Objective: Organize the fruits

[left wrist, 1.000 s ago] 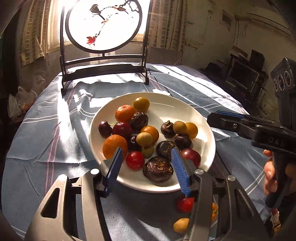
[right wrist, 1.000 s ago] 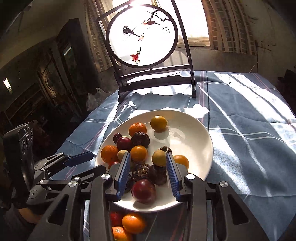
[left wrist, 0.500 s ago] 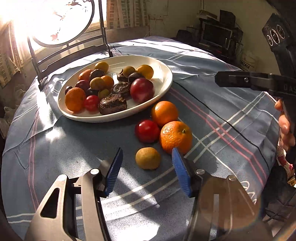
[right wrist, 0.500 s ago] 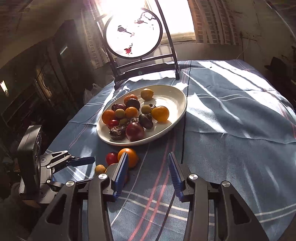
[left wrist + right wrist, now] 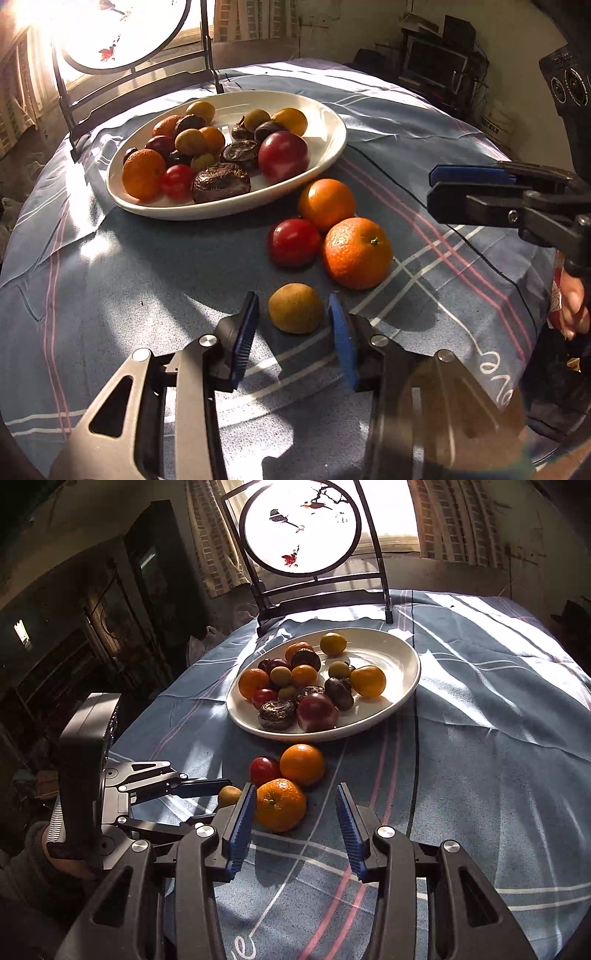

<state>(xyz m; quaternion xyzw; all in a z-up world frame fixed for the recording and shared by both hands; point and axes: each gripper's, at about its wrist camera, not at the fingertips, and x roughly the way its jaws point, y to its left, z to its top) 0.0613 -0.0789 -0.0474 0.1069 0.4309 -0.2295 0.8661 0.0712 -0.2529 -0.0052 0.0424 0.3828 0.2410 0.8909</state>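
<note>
A white plate (image 5: pixel 332 147) (image 5: pixel 406 679) holds several mixed fruits. On the cloth in front of it lie a small brown-yellow fruit (image 5: pixel 295 308) (image 5: pixel 228 794), a red tomato (image 5: pixel 293 242) (image 5: pixel 264 770) and two oranges (image 5: pixel 357 253) (image 5: pixel 326 204) (image 5: pixel 280 805) (image 5: pixel 302 764). My left gripper (image 5: pixel 293 314) is open, its blue pads on either side of the small brown-yellow fruit, apart from it. My right gripper (image 5: pixel 295 805) is open and empty, just in front of the near orange; it also shows in the left wrist view (image 5: pixel 469 188).
A round painted screen on a black stand (image 5: pixel 303 528) stands at the table's far edge behind the plate. The blue striped cloth (image 5: pixel 480 720) covers the round table. Dark furniture stands to the left (image 5: pixel 92 627).
Both grippers have pulled back from over the plate toward the table's near edge. My left gripper has since moved in around the small brown-yellow fruit. The right has come nearer the loose fruits.
</note>
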